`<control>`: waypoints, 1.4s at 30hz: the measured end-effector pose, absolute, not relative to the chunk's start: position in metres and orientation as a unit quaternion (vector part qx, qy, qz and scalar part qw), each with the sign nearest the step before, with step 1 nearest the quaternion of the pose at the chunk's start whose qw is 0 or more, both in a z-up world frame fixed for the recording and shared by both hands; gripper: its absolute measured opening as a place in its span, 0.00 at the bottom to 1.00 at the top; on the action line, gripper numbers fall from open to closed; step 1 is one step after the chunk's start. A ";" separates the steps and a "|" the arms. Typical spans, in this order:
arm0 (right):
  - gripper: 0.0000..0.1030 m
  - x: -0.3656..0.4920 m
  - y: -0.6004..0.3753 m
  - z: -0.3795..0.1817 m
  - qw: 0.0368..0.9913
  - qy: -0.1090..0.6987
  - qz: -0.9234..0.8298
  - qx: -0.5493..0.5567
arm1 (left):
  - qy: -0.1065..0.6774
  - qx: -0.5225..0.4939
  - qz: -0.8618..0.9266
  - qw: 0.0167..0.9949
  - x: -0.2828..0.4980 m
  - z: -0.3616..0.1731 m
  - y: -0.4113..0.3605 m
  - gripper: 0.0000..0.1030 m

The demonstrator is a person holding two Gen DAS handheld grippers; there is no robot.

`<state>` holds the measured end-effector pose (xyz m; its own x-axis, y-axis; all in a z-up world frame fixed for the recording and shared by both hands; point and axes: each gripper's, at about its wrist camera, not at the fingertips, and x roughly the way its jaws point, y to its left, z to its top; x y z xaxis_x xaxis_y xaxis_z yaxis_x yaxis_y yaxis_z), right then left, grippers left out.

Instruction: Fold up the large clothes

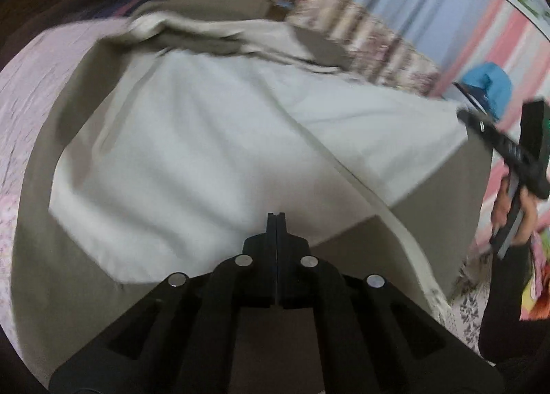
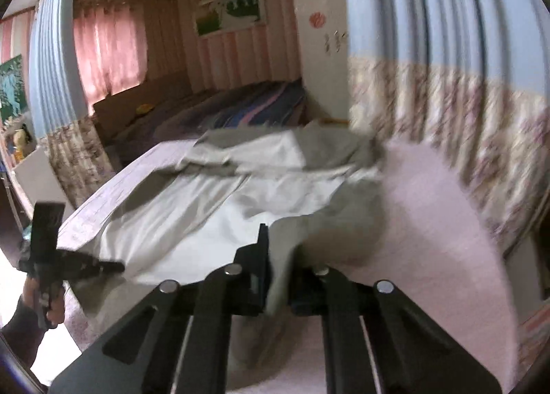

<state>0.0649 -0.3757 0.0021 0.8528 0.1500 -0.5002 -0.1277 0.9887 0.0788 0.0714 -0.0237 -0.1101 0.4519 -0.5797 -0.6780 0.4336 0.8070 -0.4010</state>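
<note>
A large grey-beige garment with a pale lining (image 1: 192,153) lies spread and partly folded on a pink bed cover (image 1: 20,91). My left gripper (image 1: 276,218) is shut above its near edge; whether cloth sits between its fingers is hidden. My right gripper (image 2: 275,249) is shut on a fold of the garment (image 2: 213,201), which bunches between its fingers. The right gripper also shows in the left wrist view (image 1: 495,133) at the garment's right corner. The left gripper shows in the right wrist view (image 2: 110,265) at the garment's left edge.
The pink bed cover (image 2: 429,229) extends right of the garment. A blue and floral curtain (image 2: 447,50) hangs close on the right. A second bed with a striped dark blanket (image 2: 247,105) stands behind. A white wardrobe (image 2: 316,33) is at the back.
</note>
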 end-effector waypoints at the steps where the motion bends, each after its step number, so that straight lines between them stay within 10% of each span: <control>1: 0.08 0.067 -0.384 0.010 0.962 0.264 0.066 0.029 | 0.423 -0.085 -0.310 0.847 0.067 -0.105 -0.031 0.00; 6: 0.12 0.099 -0.399 -0.003 0.941 0.336 0.027 0.008 | 0.408 -0.038 -0.257 0.875 0.067 -0.099 -0.034 0.04; 10: 0.17 0.083 -0.441 -0.025 0.933 0.347 0.037 0.090 | 0.414 -0.058 -0.207 0.885 0.069 -0.104 0.000 0.68; 14: 0.66 0.045 -0.461 -0.049 0.938 0.338 -0.039 0.072 | 0.409 -0.055 -0.170 0.895 0.057 -0.106 0.029 0.86; 17: 0.66 0.027 -0.481 -0.066 0.930 0.344 -0.020 0.124 | 0.421 -0.079 -0.164 0.889 0.052 -0.115 0.042 0.89; 25: 0.65 0.022 -0.470 -0.112 0.913 0.370 0.039 0.169 | 0.460 -0.106 -0.188 0.862 0.043 -0.135 0.039 0.77; 27: 0.64 0.030 -0.460 -0.120 0.913 0.375 0.046 0.152 | 0.470 -0.107 -0.204 0.852 0.043 -0.139 0.033 0.64; 30: 0.30 0.049 -0.450 -0.128 0.912 0.379 0.059 0.144 | 0.479 -0.094 -0.207 0.848 0.047 -0.143 0.024 0.28; 31: 0.20 0.051 -0.447 -0.128 0.913 0.376 0.064 0.144 | 0.484 -0.098 -0.214 0.843 0.048 -0.144 0.023 0.01; 42: 0.08 0.055 -0.434 -0.080 0.929 0.325 0.099 0.144 | 0.436 -0.082 -0.197 0.874 0.055 -0.100 0.042 0.00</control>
